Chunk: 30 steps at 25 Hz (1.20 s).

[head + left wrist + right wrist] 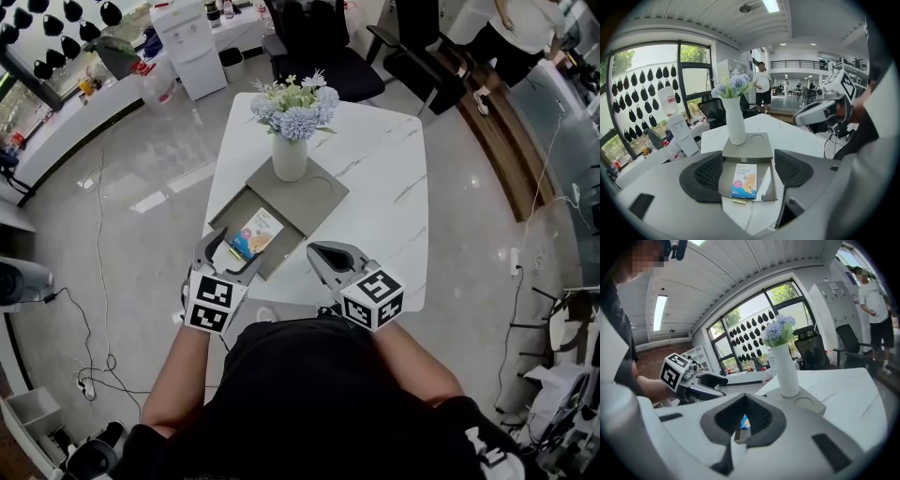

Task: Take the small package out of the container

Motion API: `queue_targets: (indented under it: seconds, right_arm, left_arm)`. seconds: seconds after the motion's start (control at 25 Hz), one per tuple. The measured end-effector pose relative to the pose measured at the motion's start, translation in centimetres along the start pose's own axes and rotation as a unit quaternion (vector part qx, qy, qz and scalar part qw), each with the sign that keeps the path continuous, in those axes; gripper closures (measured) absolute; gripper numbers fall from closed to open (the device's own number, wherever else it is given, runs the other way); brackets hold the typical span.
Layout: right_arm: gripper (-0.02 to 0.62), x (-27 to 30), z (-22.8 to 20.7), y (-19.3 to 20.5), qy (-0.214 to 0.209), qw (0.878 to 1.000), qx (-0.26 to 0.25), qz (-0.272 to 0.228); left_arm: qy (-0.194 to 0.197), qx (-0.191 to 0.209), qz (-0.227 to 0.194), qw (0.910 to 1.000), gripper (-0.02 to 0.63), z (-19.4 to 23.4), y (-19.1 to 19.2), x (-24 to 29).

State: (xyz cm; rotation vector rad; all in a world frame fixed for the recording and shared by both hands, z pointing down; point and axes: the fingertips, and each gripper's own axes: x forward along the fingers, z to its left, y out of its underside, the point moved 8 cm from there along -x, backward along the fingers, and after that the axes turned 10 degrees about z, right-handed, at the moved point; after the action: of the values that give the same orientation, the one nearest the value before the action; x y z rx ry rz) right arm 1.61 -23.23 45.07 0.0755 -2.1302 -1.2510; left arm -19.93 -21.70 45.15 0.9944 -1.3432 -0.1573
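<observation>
Thin blue-and-white package (255, 233) lies flat in the shallow grey box (228, 214). Looks light and slick, so I'd pinch an edge. Left claw (236, 253) is wide apart and empty, right claw (322, 252) is pressed together.

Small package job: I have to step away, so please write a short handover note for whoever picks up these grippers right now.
Left gripper: open, empty, at the near edge of the container, jaws lined up on the small package.
Right gripper: shut, empty, just off the container's near right side.
Things: the container's tray is slid open on the table. The package lies flat inside, and a vase stands on the cover.
Done: tray open.
Left: grip the package and lift it out.
</observation>
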Motion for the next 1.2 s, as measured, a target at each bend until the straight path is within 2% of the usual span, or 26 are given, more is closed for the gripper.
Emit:
queue_targets:
  seconds: [0.28,0.6,0.8,1.0,1.2]
  right_arm:
    - [0.597,-0.1,-0.5,0.1,0.008,1.000,0.006,0.001]
    - [0.597,-0.3,-0.8,0.3,0.016,1.000,0.013,0.000]
    - [0.597,-0.5,-1.3,0.5,0.024,0.999,0.022,-0.002]
    - [0.597,-1.2,-1.6,0.8,0.035,0.999,0.029,-0.003]
    - [0.597,-1.7,-1.8,1.4,0.046,0.998,0.037,0.002]
  left_arm:
    - [0.008,0.004,0.012,0.9999,0.232,0.2,0.0,1.1]
    - [0.019,0.030,0.025,0.9991,0.229,0.3,-0.2,2.4]
    - [0.025,0.080,0.080,0.9933,0.229,0.2,1.2,6.0]
    - [0.028,0.117,0.147,0.9818,0.229,0.5,3.1,10.9]
    - [0.039,0.126,0.203,0.9703,0.229,0.8,5.1,15.0]
